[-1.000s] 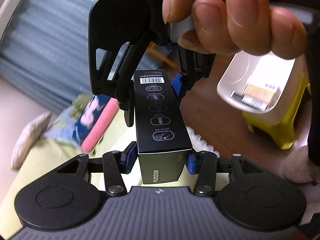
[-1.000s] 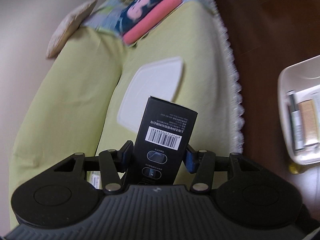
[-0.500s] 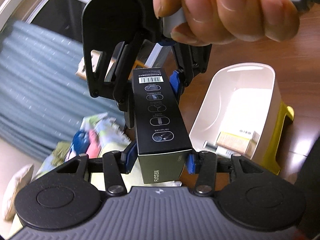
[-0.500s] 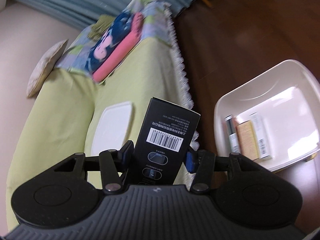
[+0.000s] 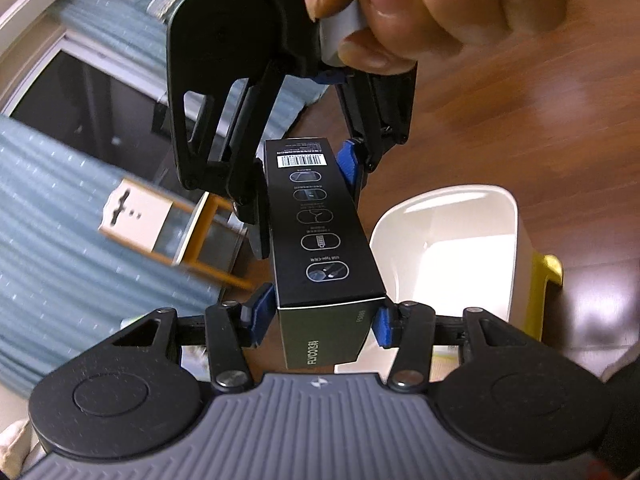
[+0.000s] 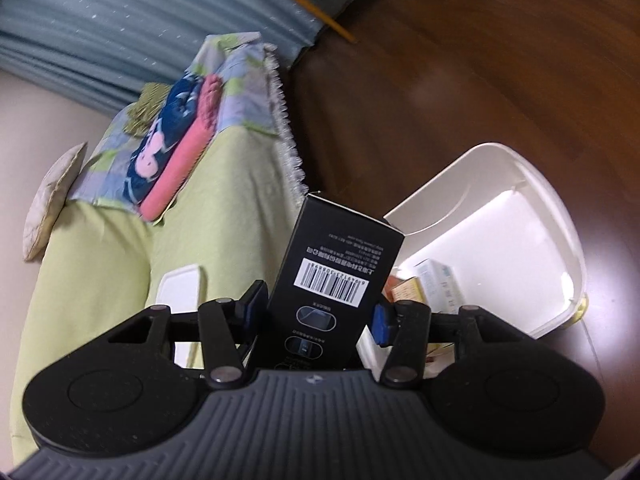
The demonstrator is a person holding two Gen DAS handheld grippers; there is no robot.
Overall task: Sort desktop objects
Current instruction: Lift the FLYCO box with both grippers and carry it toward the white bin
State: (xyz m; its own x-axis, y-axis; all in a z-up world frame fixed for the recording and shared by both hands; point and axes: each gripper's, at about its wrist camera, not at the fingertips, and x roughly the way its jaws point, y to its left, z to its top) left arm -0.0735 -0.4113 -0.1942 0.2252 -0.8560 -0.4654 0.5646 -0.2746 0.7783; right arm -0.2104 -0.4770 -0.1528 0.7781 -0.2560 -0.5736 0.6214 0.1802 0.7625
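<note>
I carry the long black cardboard box (image 5: 320, 236), both grippers (image 5: 318, 316) (image 6: 316, 316) clamped on it; white plastic bin (image 6: 500, 208) now beside it, closer than before

Two matching handheld grippers fill the wrist views. The left gripper (image 5: 322, 316) shows a grey ribbed housing behind the jaws, stamped with a small white logo at its centre. Flanking it are two round matte-black discs, each with a raised inner circle. Black linkage arms with silver pivot screws reach forward to blue pads (image 5: 382, 326) on the jaws' inner faces. The right gripper (image 6: 316, 312) carries the same grey ribbing, black discs, silver screws and blue pads. Seen from the left wrist camera, its black frame has triangular cut-outs, and a hand (image 5: 424, 4) wraps a pale grey handle behind its jaws.
</note>
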